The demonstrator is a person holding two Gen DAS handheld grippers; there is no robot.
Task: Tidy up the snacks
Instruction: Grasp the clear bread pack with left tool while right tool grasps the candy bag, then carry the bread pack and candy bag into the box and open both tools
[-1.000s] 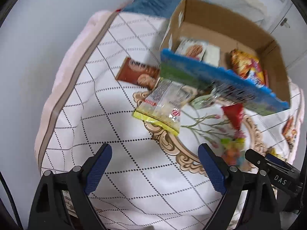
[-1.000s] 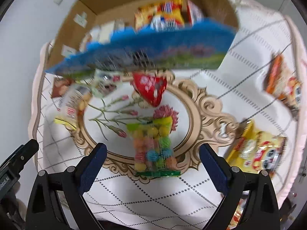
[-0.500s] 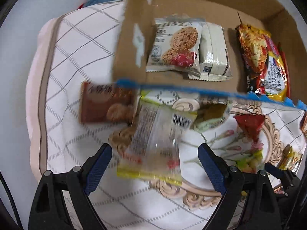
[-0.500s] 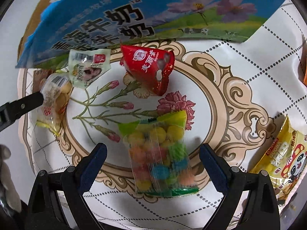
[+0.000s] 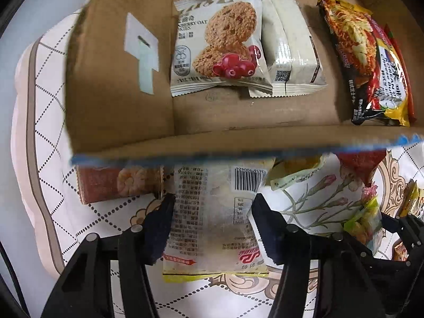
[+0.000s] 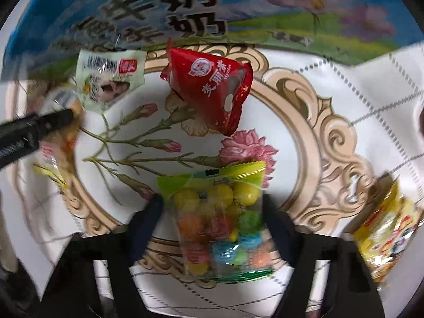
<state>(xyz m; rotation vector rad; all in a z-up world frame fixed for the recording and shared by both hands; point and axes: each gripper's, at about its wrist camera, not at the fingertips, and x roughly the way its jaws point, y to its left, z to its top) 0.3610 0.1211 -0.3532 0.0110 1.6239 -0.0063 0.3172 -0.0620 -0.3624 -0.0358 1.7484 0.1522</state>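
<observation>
My left gripper [image 5: 213, 209] has its jaws closed in on both sides of a clear yellow-edged snack packet [image 5: 214, 222] lying on the tablecloth, just in front of the cardboard box [image 5: 119, 84]. The box holds a cookie packet [image 5: 220, 45], white packets [image 5: 291, 50] and a noodle packet [image 5: 368, 61]. My right gripper [image 6: 212, 209] has its jaws closing around a bag of coloured candy balls [image 6: 222, 225]; the view is blurred. A red triangular packet [image 6: 214, 87] and a pale green packet [image 6: 108, 82] lie beyond it.
A brown biscuit packet [image 5: 119, 182] lies left of the clear packet. A yellow snack bag [image 6: 384, 233] lies at the right on the patterned cloth [image 6: 357, 84]. The box's blue printed front wall [image 6: 212, 8] stands close ahead. The left gripper's arm [image 6: 31, 132] shows at the left.
Both grippers moved forward and down and their jaws narrowed: the left onto the clear packet, the right around the candy bag. The box now looms closer.
</observation>
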